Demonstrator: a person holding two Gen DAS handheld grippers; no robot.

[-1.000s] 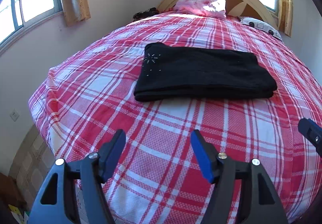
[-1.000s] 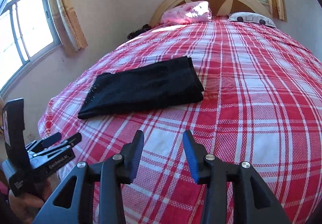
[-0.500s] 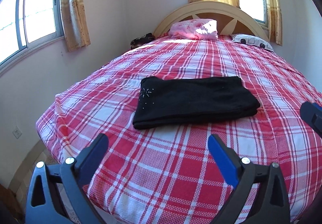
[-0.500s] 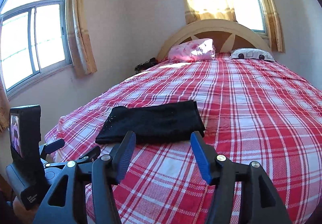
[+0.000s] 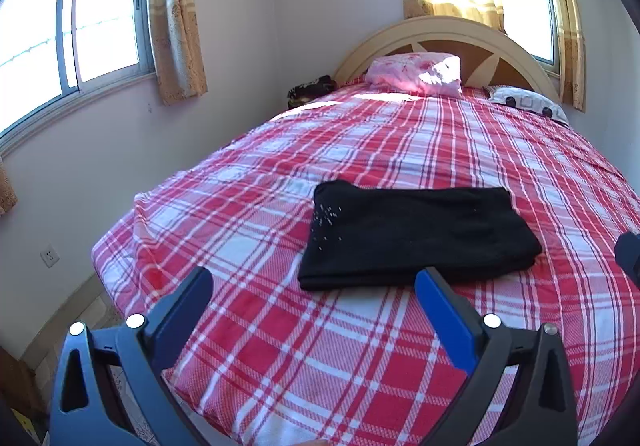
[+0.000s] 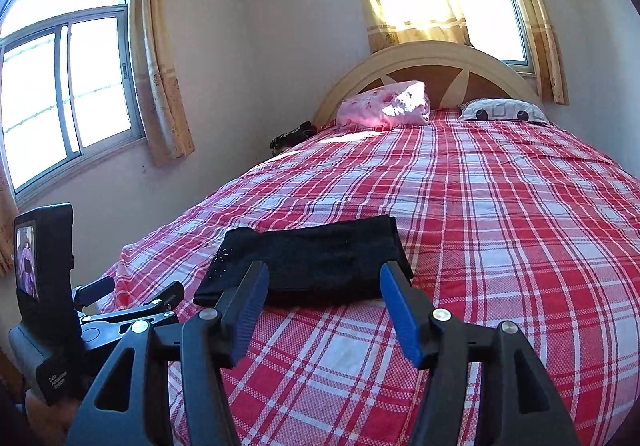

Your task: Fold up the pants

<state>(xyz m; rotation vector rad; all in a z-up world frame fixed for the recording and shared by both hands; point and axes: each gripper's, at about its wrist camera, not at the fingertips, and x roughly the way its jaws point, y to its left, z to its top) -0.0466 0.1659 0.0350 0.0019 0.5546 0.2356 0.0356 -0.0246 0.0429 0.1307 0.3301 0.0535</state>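
Pants [image 5: 416, 236] lie folded flat on bed [image 5: 400, 366]; fold looks done. Your left gripper [image 5: 314, 310] and right gripper [image 6: 324, 306] have just been opening; jaws empty.

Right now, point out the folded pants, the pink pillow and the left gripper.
folded pants [image 5: 420, 234], left wrist view, middle of top layer
pink pillow [image 5: 412, 73], left wrist view, its front face
left gripper [image 5: 312, 316], left wrist view, between fingertips

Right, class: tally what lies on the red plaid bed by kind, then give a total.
Folded black pants: 1
Pillows: 2, a pink floral pillow and a white pillow with dark shapes
Dark bundle at the bed's far corner: 1
Total: 4
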